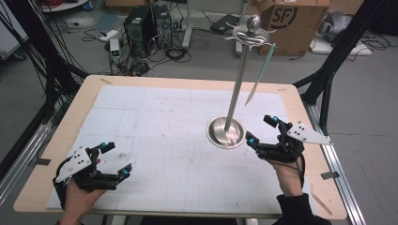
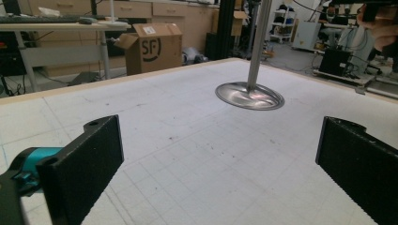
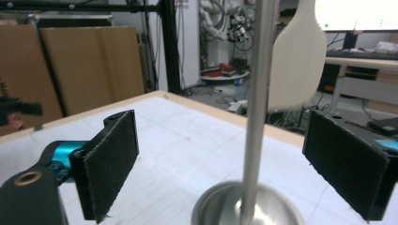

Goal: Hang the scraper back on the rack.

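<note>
A: Left claw (image 1: 114, 159) first. Where?
B: Lower left of the high frame, low over the white mat (image 1: 155, 136), held by the left hand (image 1: 80, 194). Jaws spread wide, nothing between them. Its own view shows the same: two black pads at the lower corners, bare gridded mat in the gap.

A: Right claw (image 1: 261, 130)?
B: Right of centre in the high frame, right hand (image 1: 288, 176) coming up from the bottom edge. Jaws spread too, gripping nothing. It sits just beside the stand (image 1: 234, 89), to the right of the base (image 1: 225, 132).

A: Touching the stand?
B: No. In the right claw view the pole (image 3: 256, 108) rises in the middle of the frame between the two pads, apart from both.

A: Describe the stand.
B: Round shiny metal base on the mat, centre-right of the table (image 1: 61, 140), thin upright pole, ball and curved hooks at the top in the upper middle of the high frame.

A: Anything on it?
B: A pale spatula (image 1: 261, 75) hangs from a hook, blade down, just right of the pole, above the mat. In the right claw view its broad pale end shows upper right, blurred.

A: Background?
B: Box (image 1: 293, 23) on the floor at upper right, computer towers (image 1: 148, 23) with cables at upper left.
</note>
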Demonstrator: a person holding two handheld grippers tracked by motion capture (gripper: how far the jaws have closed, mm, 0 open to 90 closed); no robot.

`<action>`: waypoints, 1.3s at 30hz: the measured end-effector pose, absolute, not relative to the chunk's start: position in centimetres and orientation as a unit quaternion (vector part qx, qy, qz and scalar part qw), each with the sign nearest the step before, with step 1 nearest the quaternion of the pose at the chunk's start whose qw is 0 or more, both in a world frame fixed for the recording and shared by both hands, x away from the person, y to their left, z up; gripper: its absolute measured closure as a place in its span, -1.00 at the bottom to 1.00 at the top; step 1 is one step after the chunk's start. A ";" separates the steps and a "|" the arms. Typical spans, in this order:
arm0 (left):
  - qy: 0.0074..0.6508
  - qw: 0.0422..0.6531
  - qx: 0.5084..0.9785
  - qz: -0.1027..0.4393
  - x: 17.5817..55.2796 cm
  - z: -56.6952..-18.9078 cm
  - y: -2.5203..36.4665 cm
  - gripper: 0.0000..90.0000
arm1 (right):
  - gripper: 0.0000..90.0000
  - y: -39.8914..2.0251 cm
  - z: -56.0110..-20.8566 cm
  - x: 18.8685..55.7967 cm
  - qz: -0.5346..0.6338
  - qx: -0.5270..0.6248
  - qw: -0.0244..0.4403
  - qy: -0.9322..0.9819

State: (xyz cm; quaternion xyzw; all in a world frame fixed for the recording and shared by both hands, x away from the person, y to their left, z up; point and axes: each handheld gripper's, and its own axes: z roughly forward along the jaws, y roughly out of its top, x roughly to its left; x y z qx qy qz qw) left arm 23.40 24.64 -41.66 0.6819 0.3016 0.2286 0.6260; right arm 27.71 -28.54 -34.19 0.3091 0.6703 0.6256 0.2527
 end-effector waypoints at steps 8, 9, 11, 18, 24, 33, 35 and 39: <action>0.297 0.629 0.681 0.228 23.4 -41.7 24.5 -0.96 | -0.98 -28.2 -36.6 25.8 0.630 0.298 0.235 0.678; 0.297 0.630 0.680 0.228 23.3 -41.7 24.5 -0.96 | -0.98 -28.2 -36.9 25.6 0.630 0.297 0.236 0.677; 0.295 0.631 0.681 0.228 23.3 -41.7 24.5 -0.96 | -0.98 -28.2 -37.5 25.2 0.631 0.296 0.234 0.678; 0.293 0.631 0.681 0.229 23.1 -41.7 24.5 -0.96 | -0.98 -28.3 -40.4 24.6 0.627 0.298 0.235 0.680; 0.296 0.632 0.677 0.235 23.1 -41.6 24.8 -0.96 | -0.98 -28.7 -42.2 24.2 0.616 0.317 0.219 0.687; 0.300 0.630 0.676 0.237 22.8 -41.6 24.9 -0.96 | -0.98 -30.4 -44.6 23.9 0.589 0.336 0.208 0.705; 0.300 0.629 0.677 0.237 22.8 -41.6 24.9 -0.96 | -0.98 -30.6 -44.7 23.8 0.590 0.335 0.207 0.705; 0.303 0.631 0.673 0.238 22.8 -41.6 25.0 -0.96 | -0.98 -30.5 -44.5 23.7 0.594 0.328 0.204 0.706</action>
